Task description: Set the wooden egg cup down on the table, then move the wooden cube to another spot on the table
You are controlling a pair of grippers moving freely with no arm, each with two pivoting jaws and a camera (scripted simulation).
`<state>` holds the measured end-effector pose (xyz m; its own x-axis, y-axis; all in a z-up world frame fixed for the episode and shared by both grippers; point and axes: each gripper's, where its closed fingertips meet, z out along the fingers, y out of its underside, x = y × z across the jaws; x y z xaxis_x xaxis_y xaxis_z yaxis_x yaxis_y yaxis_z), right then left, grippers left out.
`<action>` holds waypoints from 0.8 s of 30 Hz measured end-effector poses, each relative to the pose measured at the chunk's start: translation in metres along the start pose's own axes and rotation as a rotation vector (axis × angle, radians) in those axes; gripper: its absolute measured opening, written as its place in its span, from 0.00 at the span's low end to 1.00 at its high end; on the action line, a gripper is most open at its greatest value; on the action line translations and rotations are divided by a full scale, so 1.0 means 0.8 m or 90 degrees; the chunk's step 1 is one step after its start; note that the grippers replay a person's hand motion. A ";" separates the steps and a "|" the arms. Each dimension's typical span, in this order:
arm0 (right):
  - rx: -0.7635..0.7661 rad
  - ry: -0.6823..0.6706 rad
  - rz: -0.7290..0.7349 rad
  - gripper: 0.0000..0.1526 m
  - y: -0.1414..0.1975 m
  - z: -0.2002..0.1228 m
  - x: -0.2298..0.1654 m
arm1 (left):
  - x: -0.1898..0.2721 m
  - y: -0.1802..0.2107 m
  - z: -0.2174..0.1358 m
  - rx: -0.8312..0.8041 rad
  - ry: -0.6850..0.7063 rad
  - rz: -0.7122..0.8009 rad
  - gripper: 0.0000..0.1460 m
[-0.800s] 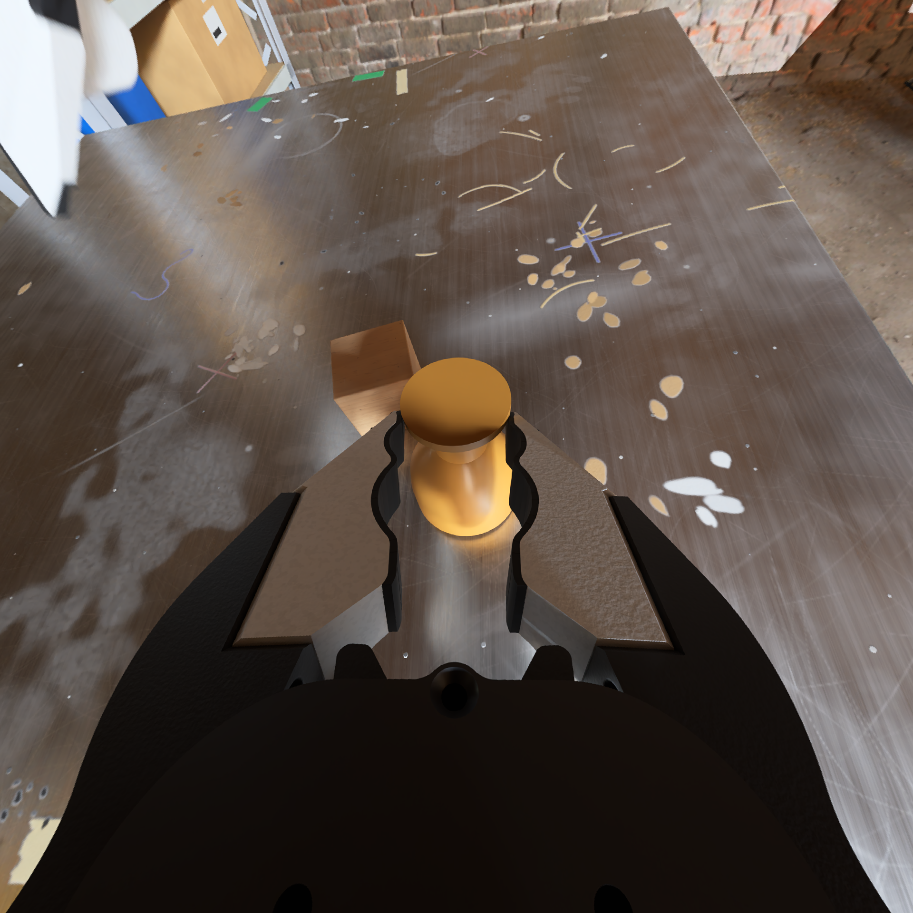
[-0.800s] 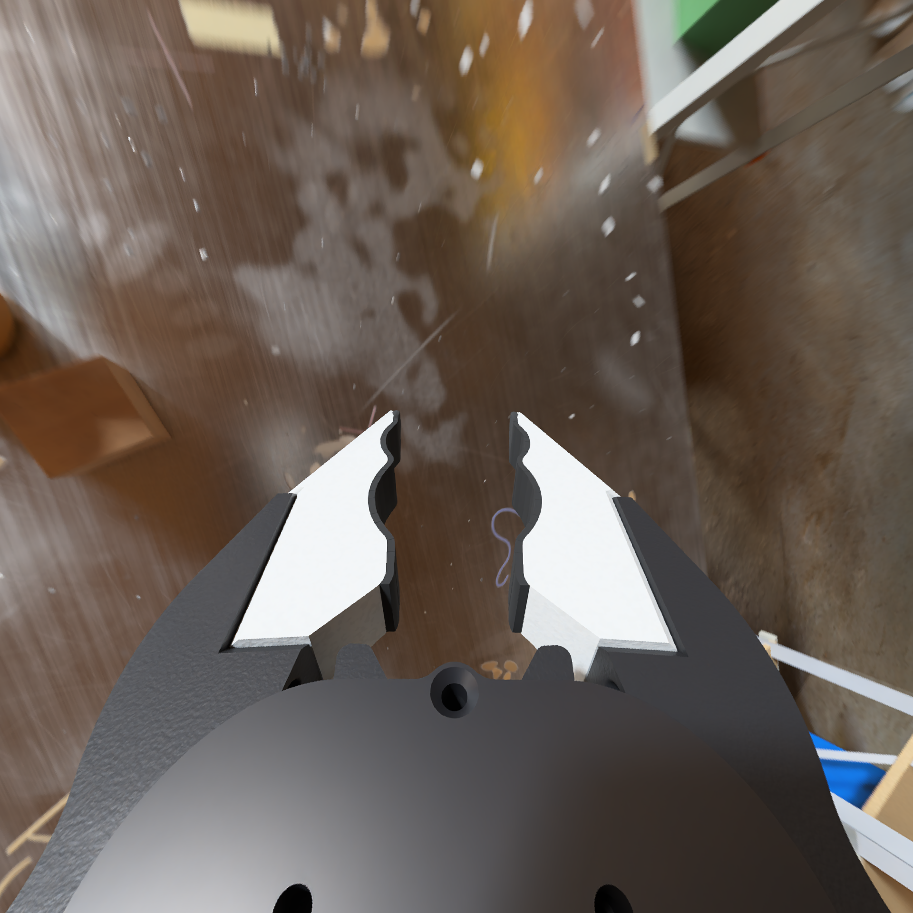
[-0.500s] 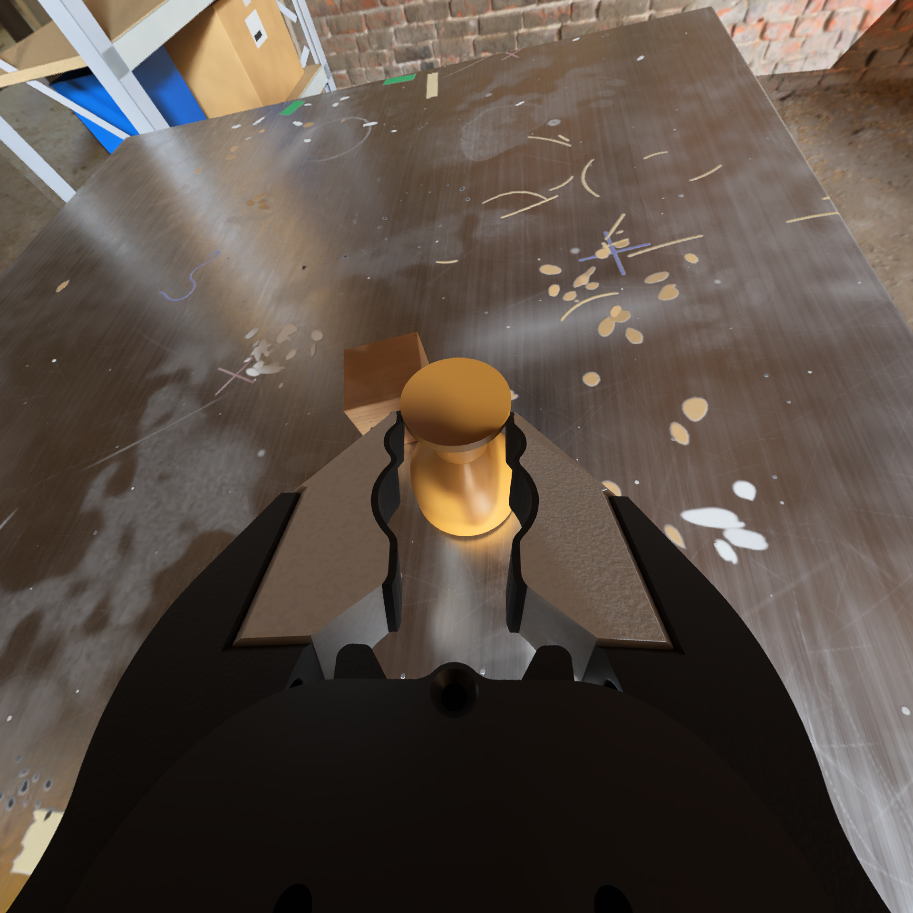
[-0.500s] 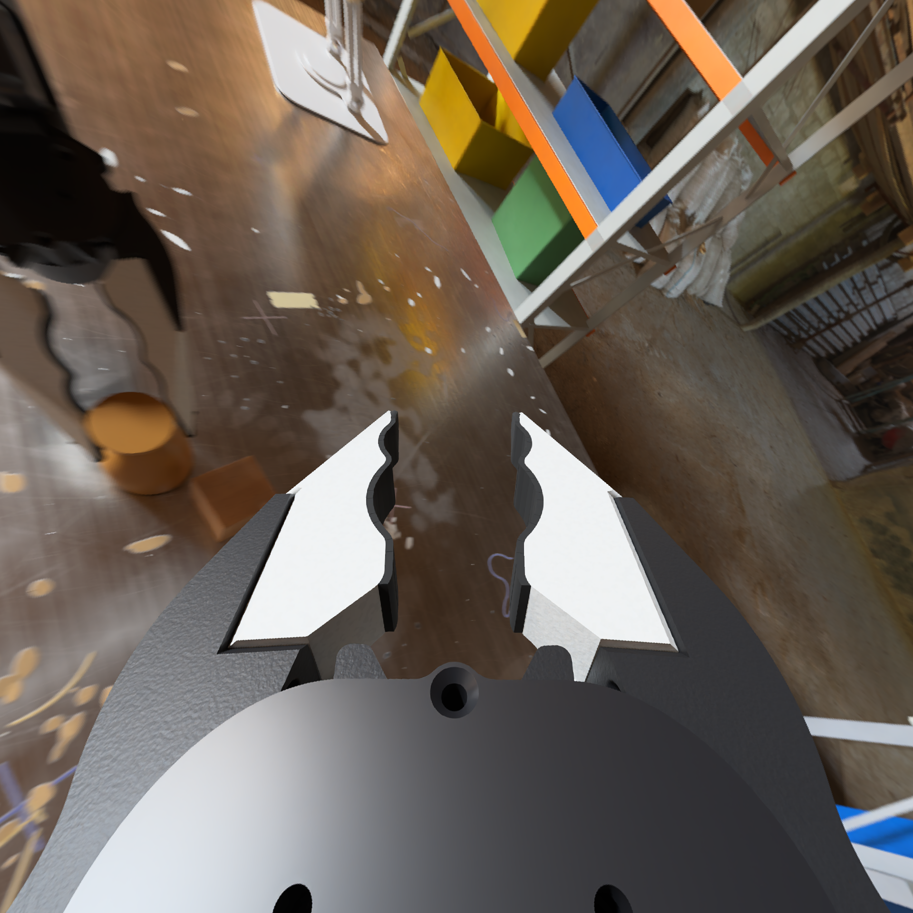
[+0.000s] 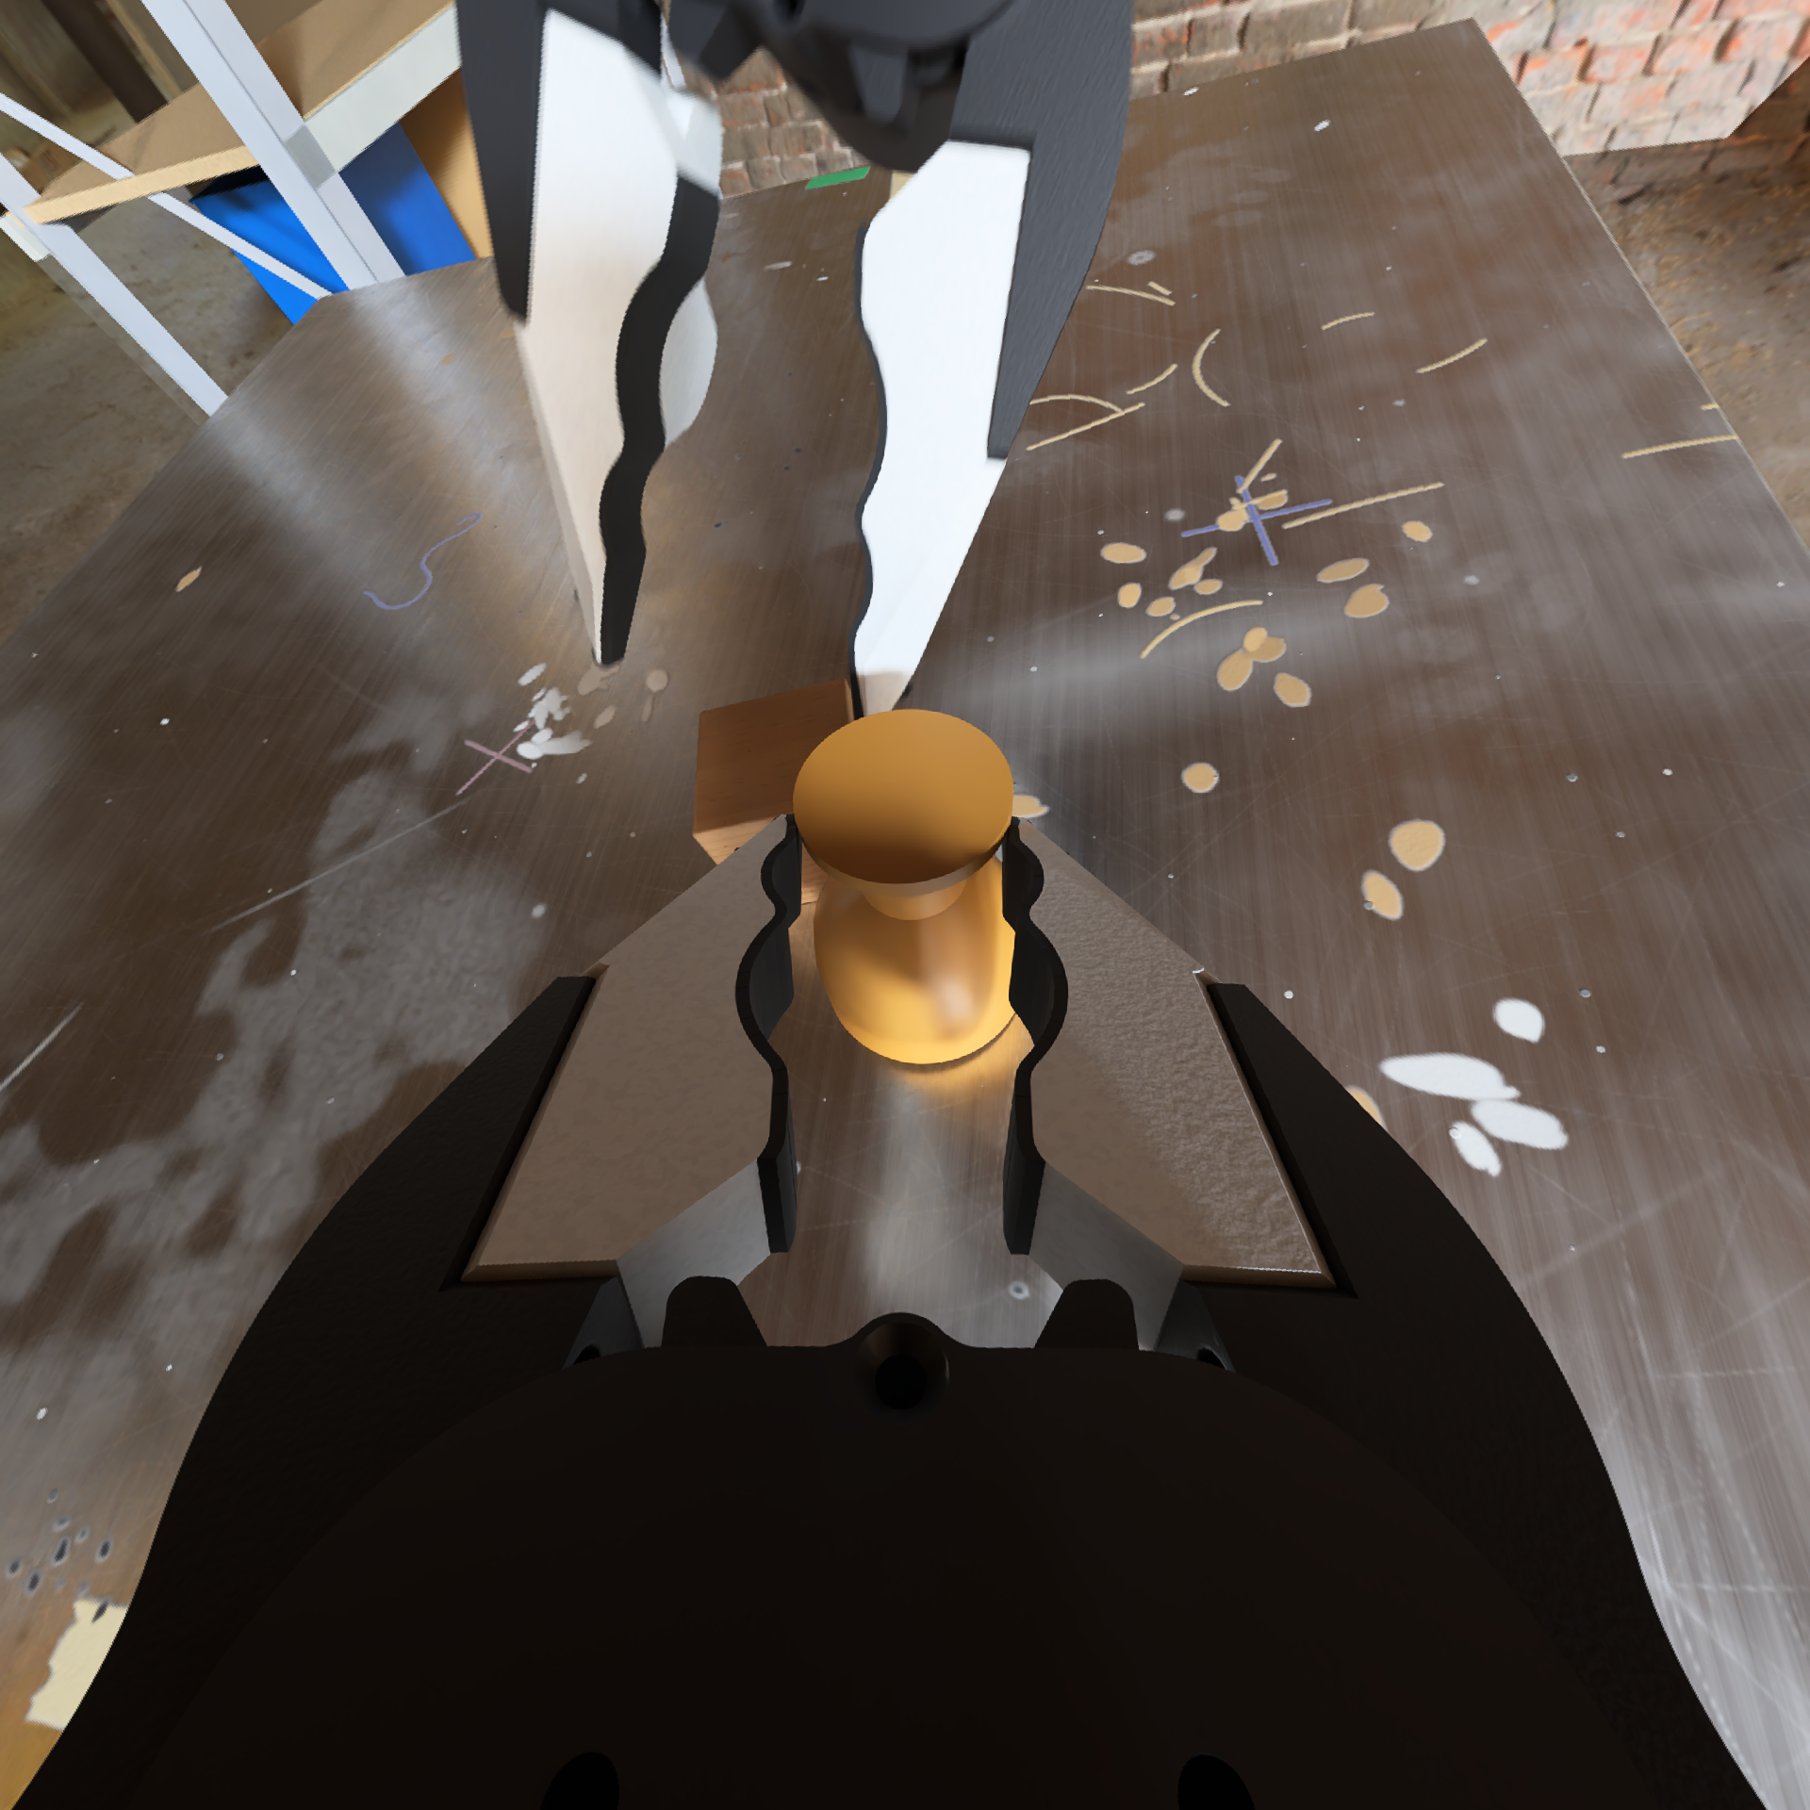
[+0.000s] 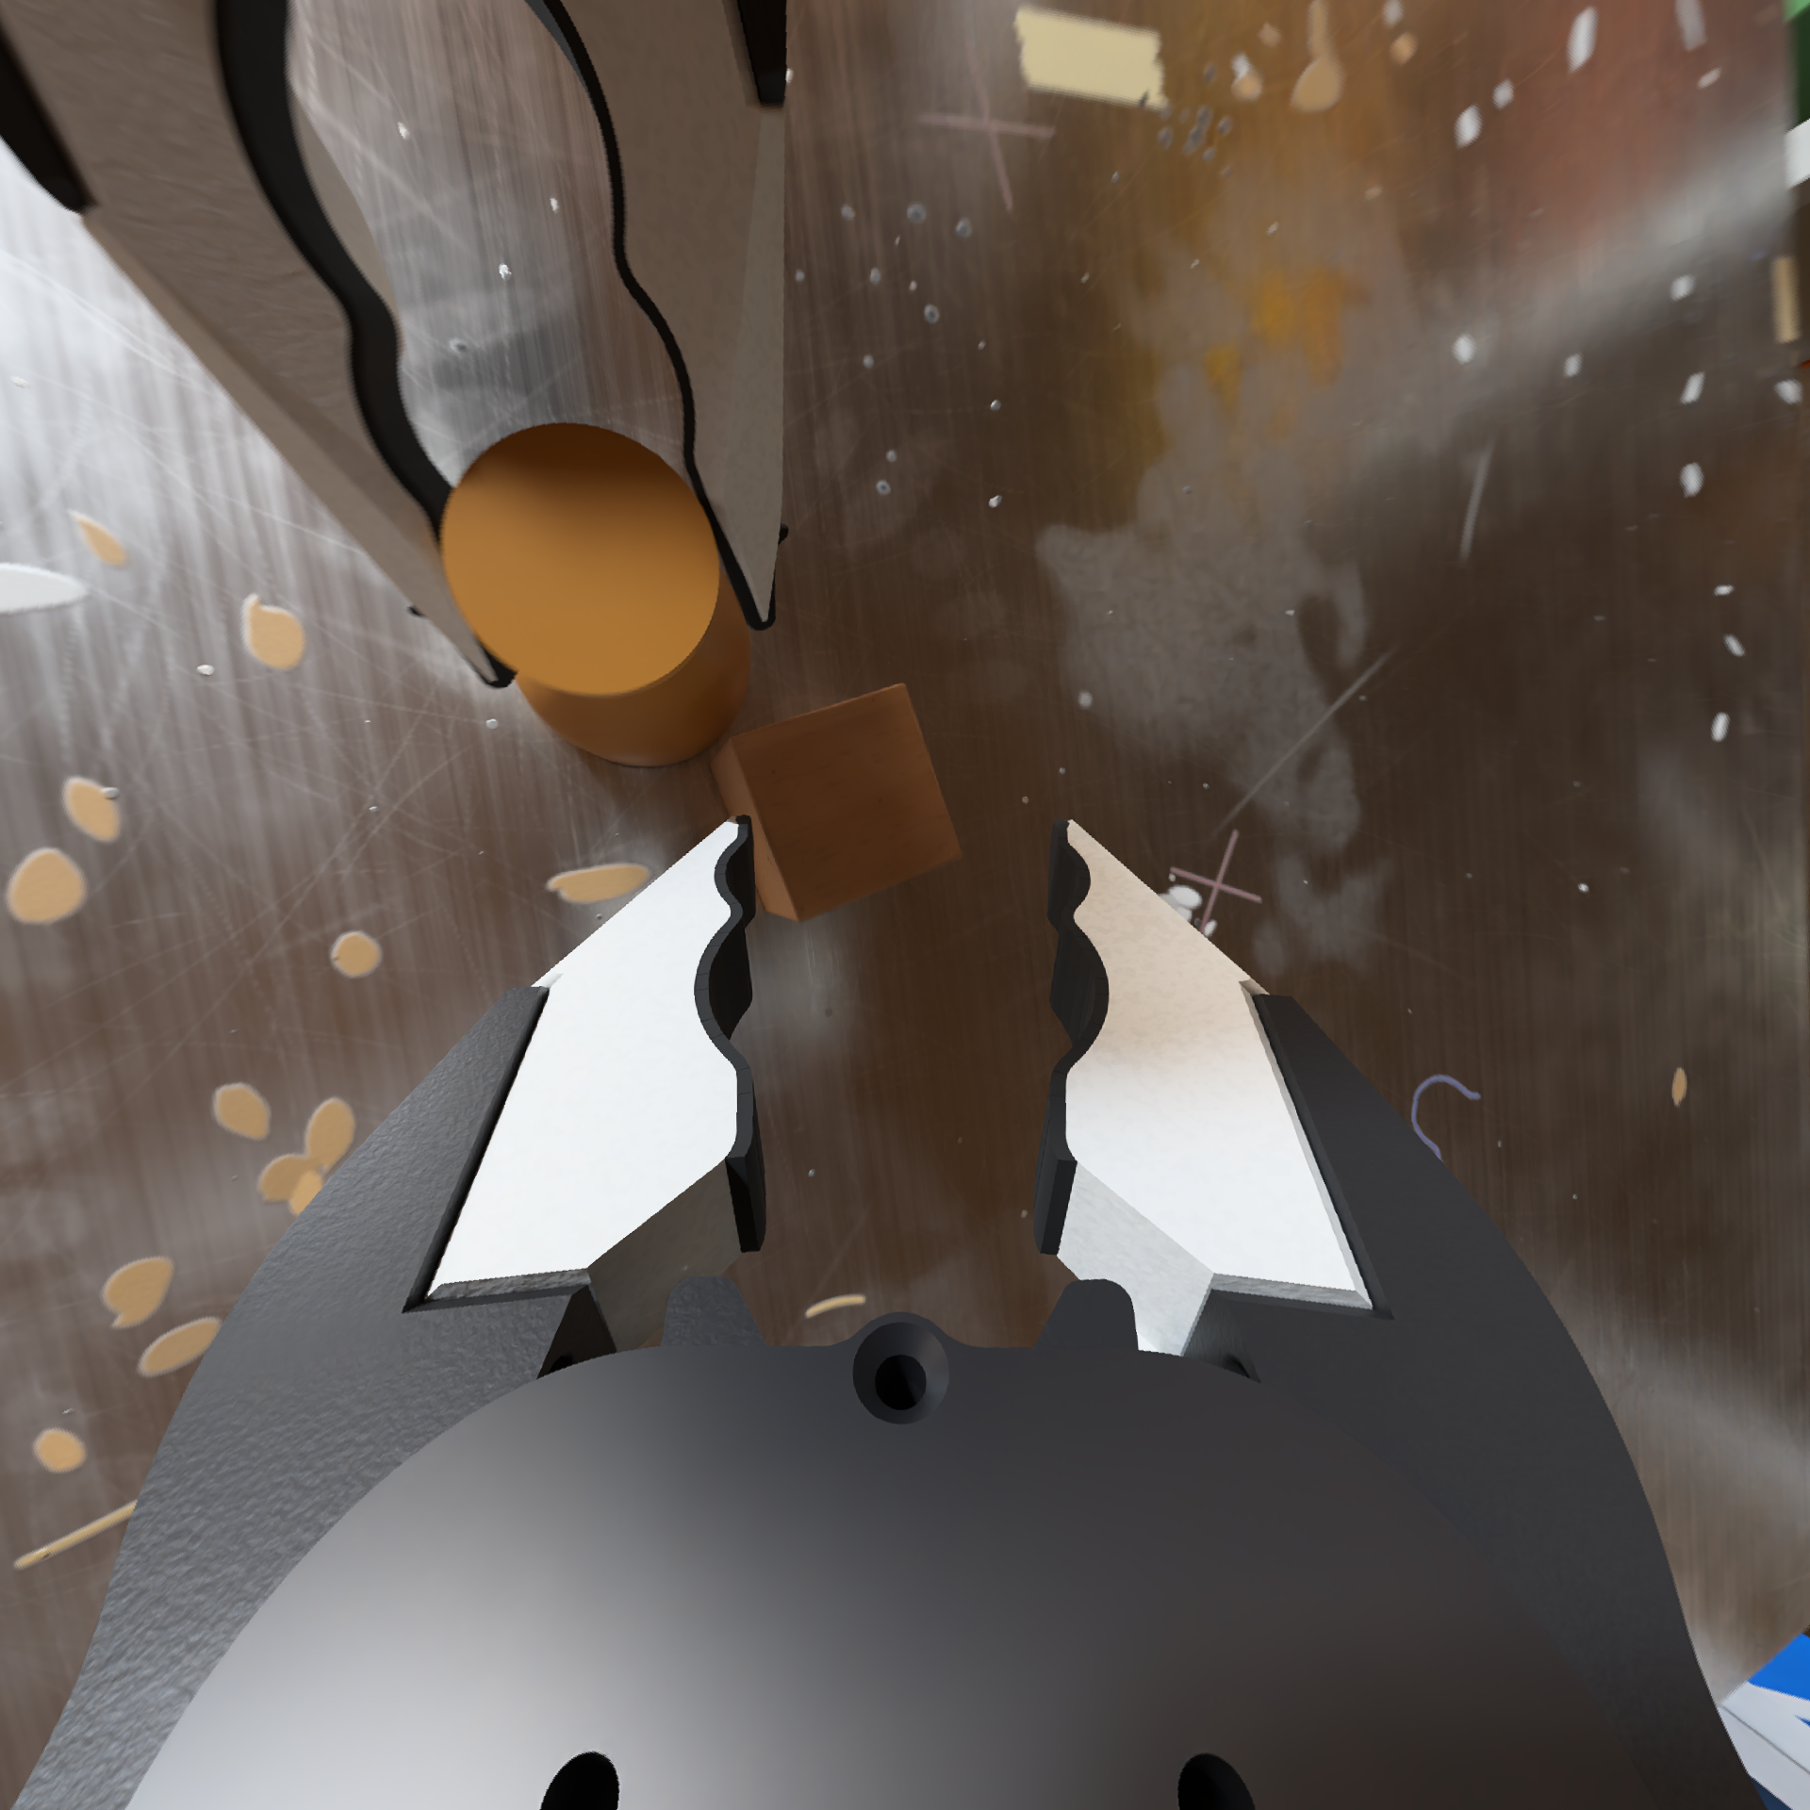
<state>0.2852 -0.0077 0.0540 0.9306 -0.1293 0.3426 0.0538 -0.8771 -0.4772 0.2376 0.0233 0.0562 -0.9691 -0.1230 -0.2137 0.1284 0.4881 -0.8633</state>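
My left gripper (image 5: 901, 828) is shut on the wooden egg cup (image 5: 906, 970), which is turned upside down with its flat round foot on top. The cup's lower end is at the table (image 5: 1469, 881) or just above it. The wooden cube (image 5: 754, 754) sits right behind the cup, almost touching it. My right gripper (image 6: 901, 828) is open and points down over the cube (image 6: 842, 793), which lies just beyond its fingertips, nearer the left one. In the right wrist view the egg cup (image 6: 588, 568) is held by the left gripper (image 6: 627, 646). The right gripper (image 5: 735, 676) hangs above the cube.
The metal tabletop is scratched and spotted with paint flecks (image 5: 1263, 656). A white shelf frame (image 5: 245, 166) with a blue bin (image 5: 323, 215) and cardboard stands past the far left corner. A brick wall (image 5: 1616, 59) is behind the table. The floor (image 5: 1743, 255) lies off the right edge.
My right gripper has swung round from facing the shelves and come down over the cube, fingers still open. My left gripper still holds the egg cup in almost the same place.
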 end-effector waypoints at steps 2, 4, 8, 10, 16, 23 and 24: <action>-0.040 -0.008 -0.013 0.41 0.002 0.016 0.002 | 0.000 0.000 0.000 0.000 -0.001 -0.001 0.28; -0.069 0.009 -0.035 0.41 0.004 0.027 0.008 | -0.001 0.000 0.000 0.002 -0.003 -0.006 0.28; -0.082 0.017 -0.067 0.35 0.002 0.027 0.007 | -0.002 0.000 0.001 0.003 -0.008 -0.013 0.28; -0.078 0.002 -0.087 0.34 0.002 0.023 -0.002 | -0.003 0.001 0.001 0.003 -0.010 -0.018 0.28; -0.091 -0.048 -0.113 0.34 0.010 0.008 -0.016 | -0.004 0.001 0.001 0.002 -0.011 -0.016 0.28; -0.105 -0.126 -0.133 0.50 0.003 0.008 -0.013 | -0.006 0.001 0.002 -0.001 -0.020 -0.019 0.47; -0.117 -0.137 -0.141 0.52 0.005 0.012 -0.014 | -0.006 0.002 0.002 -0.001 -0.021 -0.021 0.48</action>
<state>0.2787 -0.0052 0.0410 0.9596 0.1567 0.2337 0.2150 -0.9442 -0.2495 0.2430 0.0234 0.0556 -0.9653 -0.1682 -0.1999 0.0956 0.4845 -0.8696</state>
